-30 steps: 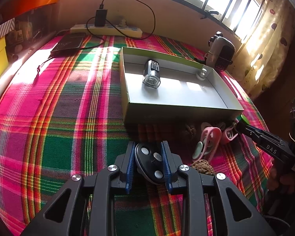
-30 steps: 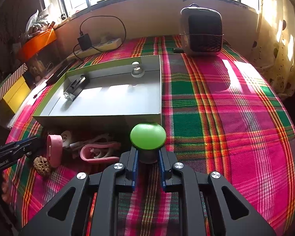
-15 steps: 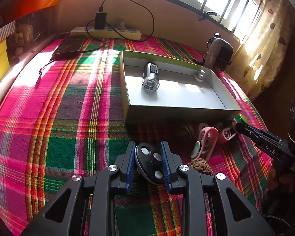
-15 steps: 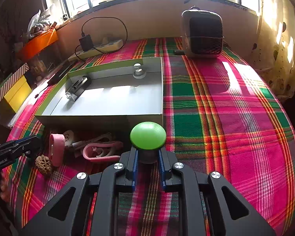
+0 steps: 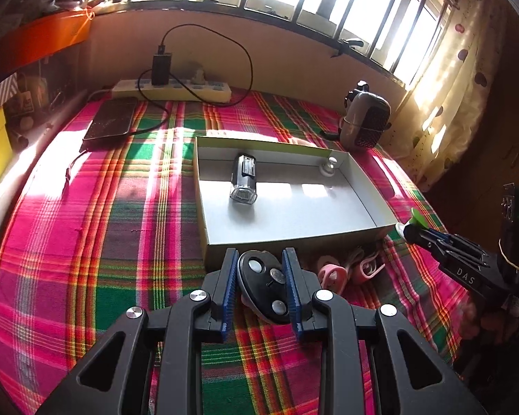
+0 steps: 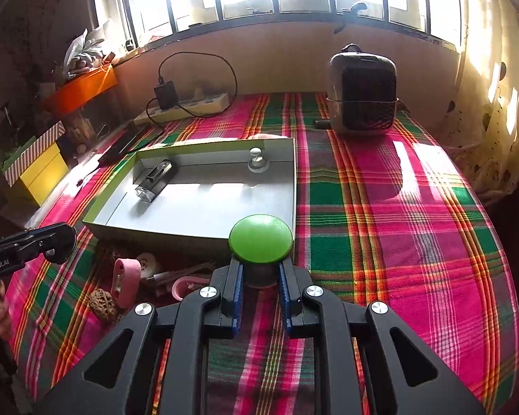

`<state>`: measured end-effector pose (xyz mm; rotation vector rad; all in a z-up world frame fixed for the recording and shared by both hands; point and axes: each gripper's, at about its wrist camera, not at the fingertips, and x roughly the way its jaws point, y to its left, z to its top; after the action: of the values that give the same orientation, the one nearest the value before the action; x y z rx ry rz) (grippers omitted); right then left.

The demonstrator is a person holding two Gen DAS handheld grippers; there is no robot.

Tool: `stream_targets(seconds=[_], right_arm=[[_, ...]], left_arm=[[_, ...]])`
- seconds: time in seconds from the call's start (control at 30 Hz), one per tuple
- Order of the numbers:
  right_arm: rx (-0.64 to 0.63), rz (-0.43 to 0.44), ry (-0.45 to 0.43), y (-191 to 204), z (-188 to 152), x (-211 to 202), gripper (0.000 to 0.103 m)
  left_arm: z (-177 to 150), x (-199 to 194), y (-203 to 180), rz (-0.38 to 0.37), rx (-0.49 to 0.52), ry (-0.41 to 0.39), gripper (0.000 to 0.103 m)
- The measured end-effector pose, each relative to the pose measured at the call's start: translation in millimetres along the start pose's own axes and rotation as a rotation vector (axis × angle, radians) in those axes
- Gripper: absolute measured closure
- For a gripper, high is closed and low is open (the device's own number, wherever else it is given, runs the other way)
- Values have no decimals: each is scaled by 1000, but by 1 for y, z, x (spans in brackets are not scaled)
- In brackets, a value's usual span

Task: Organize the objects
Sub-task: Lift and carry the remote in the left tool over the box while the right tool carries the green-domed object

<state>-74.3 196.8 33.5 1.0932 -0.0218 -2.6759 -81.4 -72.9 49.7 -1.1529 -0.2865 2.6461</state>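
Observation:
My left gripper is shut on a black oval key fob and holds it above the cloth, just before the near wall of the open grey box. My right gripper is shut on a green-capped knob near the box's front right corner. In the box lie a small flashlight and a white knob. Pink earphone pieces and a walnut lie on the cloth in front of the box.
A plaid cloth covers the table. A small heater stands at the back right. A power strip with charger and a dark phone lie at the back left. Orange and yellow boxes stand off the left edge.
Both grippers have risen and moved a little toward the box, each keeping its object. The walnut has dropped out of the left wrist view.

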Motion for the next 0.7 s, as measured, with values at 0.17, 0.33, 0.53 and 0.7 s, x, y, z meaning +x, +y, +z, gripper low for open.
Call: stream_targets(seconds=[0.17, 0.33, 0.53, 0.7], right_arm=[[-23, 6, -35, 5, 19, -5, 85], [-41, 15, -56, 8, 35, -5, 85], [-49, 21, -60, 7, 53, 5, 85], [-53, 31, -47, 6, 63, 25, 85]], left_arm=[[15, 3, -9, -11, 28, -10, 80], [33, 8, -17, -18, 49, -23, 80], [55, 25, -27, -37, 73, -21, 80], [71, 51, -33, -45, 86, -2, 80]])
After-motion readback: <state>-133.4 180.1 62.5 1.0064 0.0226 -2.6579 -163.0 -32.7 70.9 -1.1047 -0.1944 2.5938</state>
